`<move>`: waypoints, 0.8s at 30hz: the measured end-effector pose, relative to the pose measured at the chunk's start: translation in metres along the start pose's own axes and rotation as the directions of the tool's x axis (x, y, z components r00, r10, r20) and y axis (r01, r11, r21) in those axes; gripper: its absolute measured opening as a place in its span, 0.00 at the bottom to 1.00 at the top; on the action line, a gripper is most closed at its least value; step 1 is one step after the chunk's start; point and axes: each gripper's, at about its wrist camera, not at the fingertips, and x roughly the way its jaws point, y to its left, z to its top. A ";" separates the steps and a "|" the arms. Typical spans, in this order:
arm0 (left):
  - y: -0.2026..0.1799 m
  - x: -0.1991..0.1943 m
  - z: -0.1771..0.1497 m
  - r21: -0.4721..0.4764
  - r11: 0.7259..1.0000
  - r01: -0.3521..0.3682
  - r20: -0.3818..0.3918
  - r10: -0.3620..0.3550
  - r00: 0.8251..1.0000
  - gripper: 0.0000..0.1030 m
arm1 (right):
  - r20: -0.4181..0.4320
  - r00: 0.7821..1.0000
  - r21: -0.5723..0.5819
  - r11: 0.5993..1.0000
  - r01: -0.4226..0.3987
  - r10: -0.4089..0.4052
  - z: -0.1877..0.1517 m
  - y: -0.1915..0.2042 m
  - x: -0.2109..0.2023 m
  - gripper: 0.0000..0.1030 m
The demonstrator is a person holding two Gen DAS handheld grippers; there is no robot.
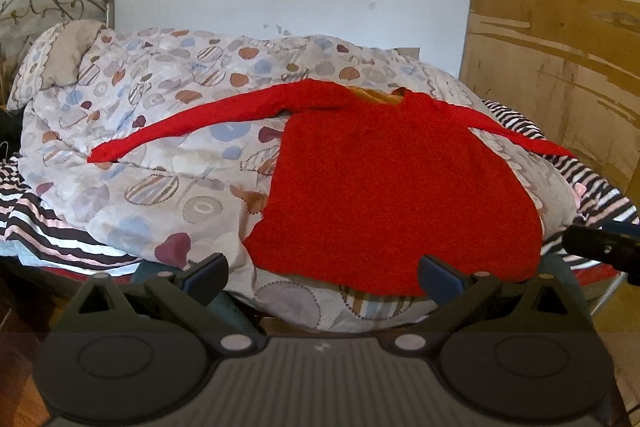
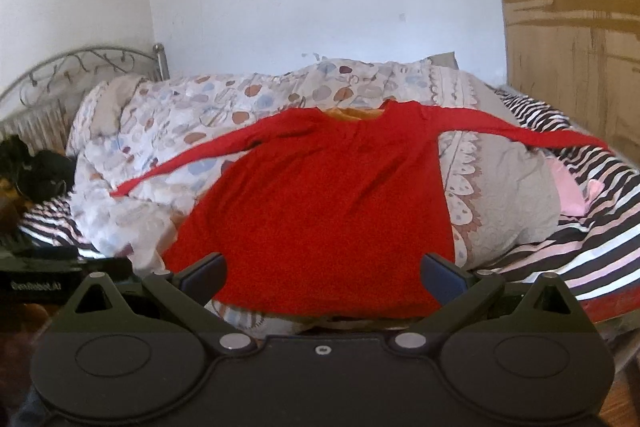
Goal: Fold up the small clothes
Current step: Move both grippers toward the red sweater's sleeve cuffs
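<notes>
Both the left gripper [image 1: 322, 273] and the right gripper [image 2: 322, 273] were spread wide and empty, poised short of the red shirt's [image 1: 392, 183] hem on the quilt [image 1: 160, 131].

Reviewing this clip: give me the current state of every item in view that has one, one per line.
red long-sleeved top: unfolded, spread flat on the quilt, both sleeves stretched out sideways.
patterned quilt: rumpled, heaped over the bed.
striped sheet: partly covered by the quilt.
pink cloth: bunched beside the quilt.
left gripper: open, holding nothing.
right gripper: open, holding nothing.
</notes>
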 end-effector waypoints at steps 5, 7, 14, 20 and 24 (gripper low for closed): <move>0.003 0.012 0.023 -0.026 1.000 0.016 -0.002 -0.016 1.000 1.00 | -0.040 0.999 -0.013 1.000 0.008 -0.008 0.024 -0.006 0.009 1.00; 0.004 0.017 0.038 -0.018 1.000 0.018 0.014 -0.017 1.000 1.00 | -0.046 0.996 -0.042 0.997 0.071 -0.073 0.036 -0.004 0.013 1.00; -0.001 0.040 0.092 -0.006 0.999 0.038 0.042 -0.038 0.998 1.00 | -0.026 0.990 -0.044 0.989 0.140 -0.141 0.066 -0.025 0.024 1.00; -0.011 0.071 0.130 0.012 0.999 0.040 0.041 -0.041 0.998 1.00 | -0.034 0.977 -0.050 0.977 0.209 -0.210 0.087 -0.054 0.047 1.00; -0.020 0.092 0.149 0.032 0.999 0.021 0.054 -0.023 0.998 1.00 | -0.033 0.969 -0.050 0.969 0.243 -0.244 0.097 -0.074 0.067 1.00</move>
